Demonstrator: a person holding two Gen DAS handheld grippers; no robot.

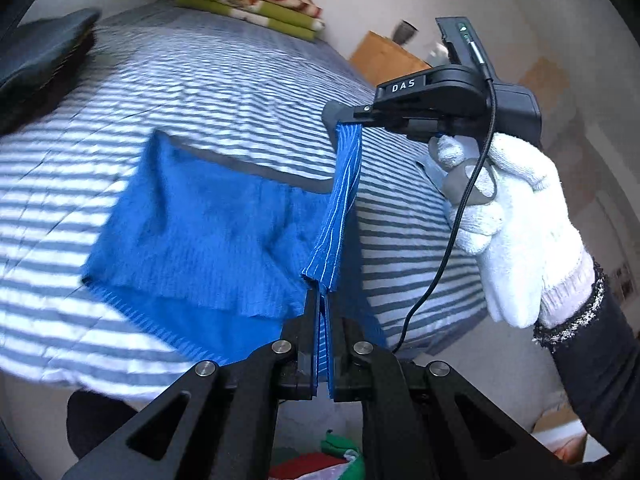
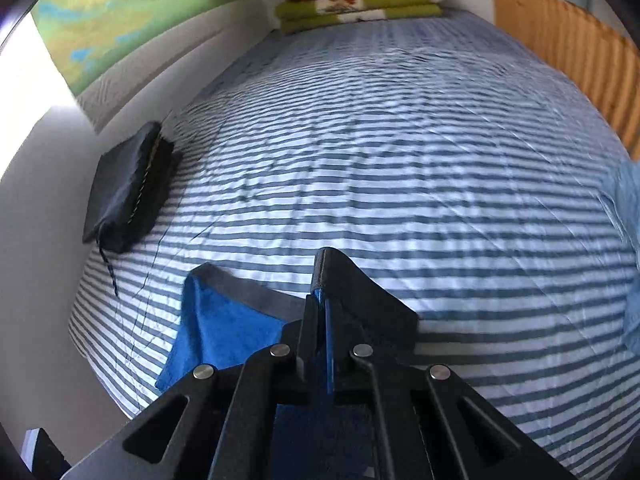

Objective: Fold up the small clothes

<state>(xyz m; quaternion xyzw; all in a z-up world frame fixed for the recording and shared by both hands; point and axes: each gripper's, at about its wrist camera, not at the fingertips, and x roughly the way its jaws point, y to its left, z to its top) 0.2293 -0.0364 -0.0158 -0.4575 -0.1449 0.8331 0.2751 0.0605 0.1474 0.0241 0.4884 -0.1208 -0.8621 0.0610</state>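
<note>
Both tongs grip the blue garment (image 1: 208, 232): the left tongs (image 1: 320, 292) pinch its striped edge at 6 o'clock, the right tongs (image 1: 348, 120) hold the far end at 1 o'clock, the rest draped on the striped bed (image 1: 224, 80). Only the left wrist view shows the gloved hand (image 1: 508, 220); the right shows a dark folded item (image 2: 128, 188) at 9 o'clock.

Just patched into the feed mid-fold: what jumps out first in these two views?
The bright blue garment dominates: its striped edge is stretched taut between the left claw near the camera and the right claw further up, both shut on it, while the rest drapes onto the grey-striped bedspread. Next comes the white-gloved hand gripping the right handle. A folded green-and-red blanket sits at the bed's far end, and a dark pouch by the wall.
</note>
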